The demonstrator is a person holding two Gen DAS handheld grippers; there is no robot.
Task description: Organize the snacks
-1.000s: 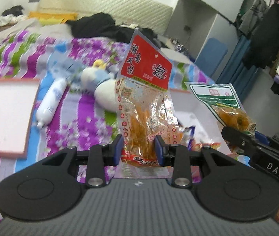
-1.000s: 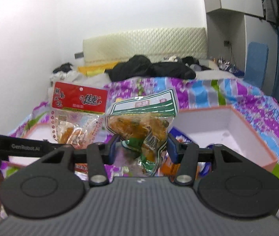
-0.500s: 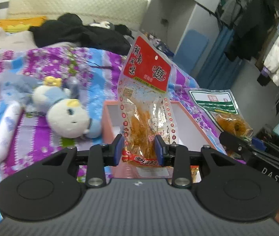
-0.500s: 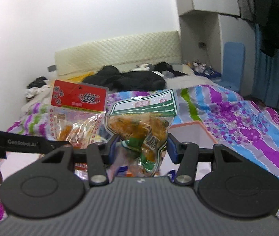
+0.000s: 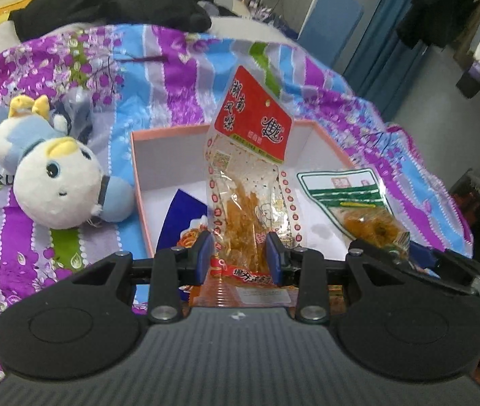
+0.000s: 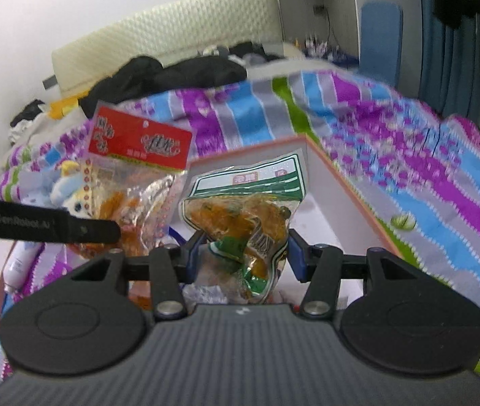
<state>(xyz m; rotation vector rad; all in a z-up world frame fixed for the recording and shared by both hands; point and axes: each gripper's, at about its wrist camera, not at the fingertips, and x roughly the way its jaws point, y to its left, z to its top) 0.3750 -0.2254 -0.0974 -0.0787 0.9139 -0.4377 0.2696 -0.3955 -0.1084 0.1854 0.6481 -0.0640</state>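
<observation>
- Red-topped snack packet [image 5: 252, 182] is standing upright between the blue pads [image 5: 202, 258] of the left gripper [image 5: 239, 261]; pads are pressing its lower sides, so the grip is clenched on it. It is hanging above the near part of the box.
- Green-striped snack packet [image 6: 245, 209] is sitting between the pads of the right gripper [image 6: 245, 257], held upright above the same box. The left pad [image 6: 192, 253] is touching the wrapper; the right pad [image 6: 295, 257] is at its edge. It is grasped, though loosely.
- In the left wrist view the green-striped packet [image 5: 351, 199] is showing just right of the red one, the two near but apart.
- Pink-rimmed open box [image 5: 137, 155] is lying on the striped purple and blue bedspread [image 5: 179, 74]; a dark blue packet [image 5: 182, 216] and other wrappers are lying inside, partly hidden.
- Plush toy [image 5: 54, 176] is lying just left of the box wall, touching it or nearly so.
- Black clothing [image 5: 104, 3] is piled at the far end of the bed.
</observation>
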